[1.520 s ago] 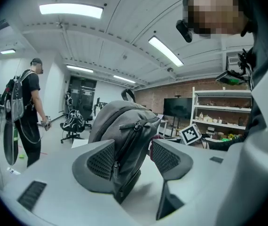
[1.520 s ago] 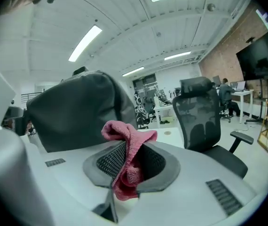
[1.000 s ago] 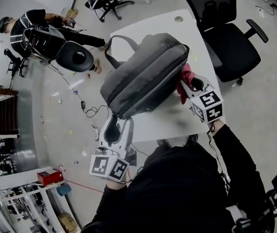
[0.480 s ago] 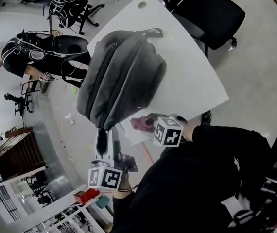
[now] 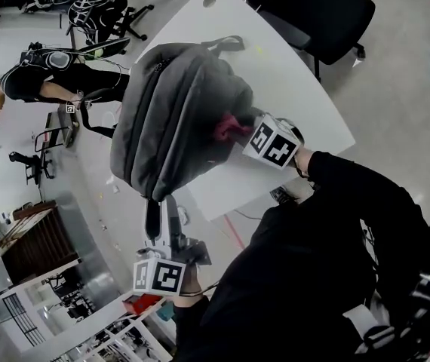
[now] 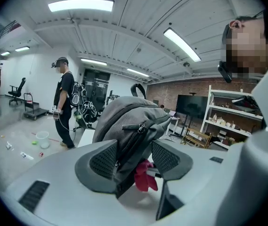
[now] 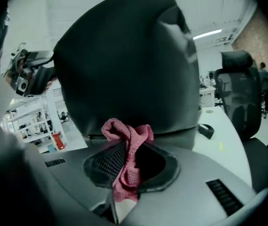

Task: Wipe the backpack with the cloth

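Right gripper (image 5: 244, 130), head view: it is clenched on the pink cloth (image 5: 228, 127), which is pressed on the grey backpack (image 5: 177, 119) on the white table (image 5: 305, 104).
Left gripper (image 5: 158, 219), head view: the backpack's low end is pinched at the table edge; the backpack could be pushed off if that hold is lost.
Left gripper view: backpack (image 6: 129, 117) fabric is squeezed tight; it could be pulled out by a hard rub.
Right gripper view: only a thin fold of cloth (image 7: 127, 147) is held; it could be dragged loose.
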